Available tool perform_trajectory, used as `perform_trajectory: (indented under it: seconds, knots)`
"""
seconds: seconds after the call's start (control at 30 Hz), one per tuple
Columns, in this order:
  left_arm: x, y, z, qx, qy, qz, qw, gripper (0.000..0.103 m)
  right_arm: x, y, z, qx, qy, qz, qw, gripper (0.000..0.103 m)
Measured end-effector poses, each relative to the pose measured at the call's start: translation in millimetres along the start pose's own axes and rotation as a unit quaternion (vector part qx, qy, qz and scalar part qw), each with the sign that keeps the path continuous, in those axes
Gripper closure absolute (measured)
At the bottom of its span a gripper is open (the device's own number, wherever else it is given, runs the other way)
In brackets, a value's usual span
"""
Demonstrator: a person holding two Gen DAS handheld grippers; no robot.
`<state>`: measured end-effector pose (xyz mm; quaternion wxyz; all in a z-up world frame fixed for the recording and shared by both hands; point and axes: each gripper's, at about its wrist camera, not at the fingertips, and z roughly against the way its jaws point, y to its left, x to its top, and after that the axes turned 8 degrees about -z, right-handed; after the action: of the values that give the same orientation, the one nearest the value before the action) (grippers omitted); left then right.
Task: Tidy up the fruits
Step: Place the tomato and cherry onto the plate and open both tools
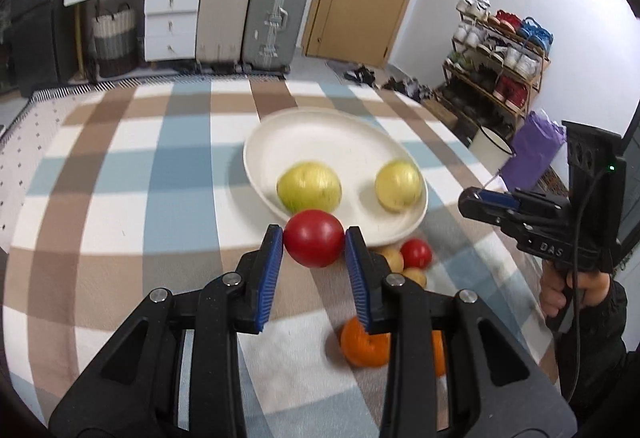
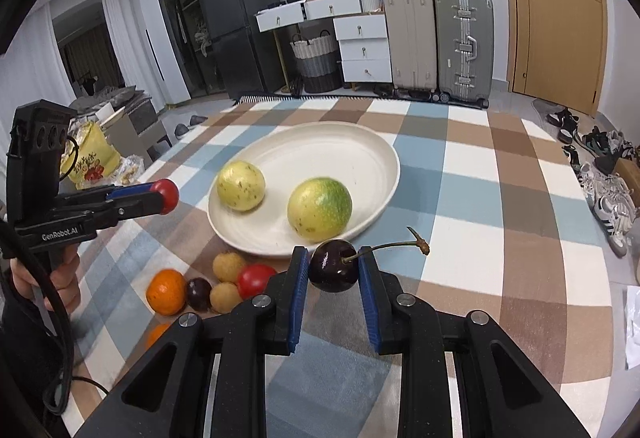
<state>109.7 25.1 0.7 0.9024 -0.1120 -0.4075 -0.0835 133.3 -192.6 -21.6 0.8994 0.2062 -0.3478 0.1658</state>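
1. The left gripper (image 1: 314, 240) clamps a red tomato (image 1: 314, 238) between its blue pads.
2. Beyond it, a white plate (image 1: 312, 134) on the checked cloth (image 1: 120, 178) holds two yellow-green fruits (image 1: 309, 187) near its front rim.
3. The right gripper (image 1: 476, 200) hangs at the cloth's right edge.

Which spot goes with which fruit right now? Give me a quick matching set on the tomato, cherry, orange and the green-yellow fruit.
Things:
1. tomato
2. cherry
3. orange
4. green-yellow fruit

Places:
A. on the plate
B. in the left gripper
C. on the cloth beside the plate
D. in the right gripper

Pairs: 1-B, 2-D, 3-C, 4-A
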Motion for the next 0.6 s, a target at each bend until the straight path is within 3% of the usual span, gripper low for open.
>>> perform_trajectory:
  seconds: [0.33, 0.6]
  knots:
    - [32, -12, -4, 0.039, -0.024, -0.023, 0.9987, 0.074, 34, 25, 2, 0.009, -0.030, 0.014, 0.999, 0.078]
    - [55, -20, -23, 0.036, -0.028, -0.039, 0.9982, 0.074, 55, 27, -17, 0.012, -0.026, 0.005, 1.000, 0.078]
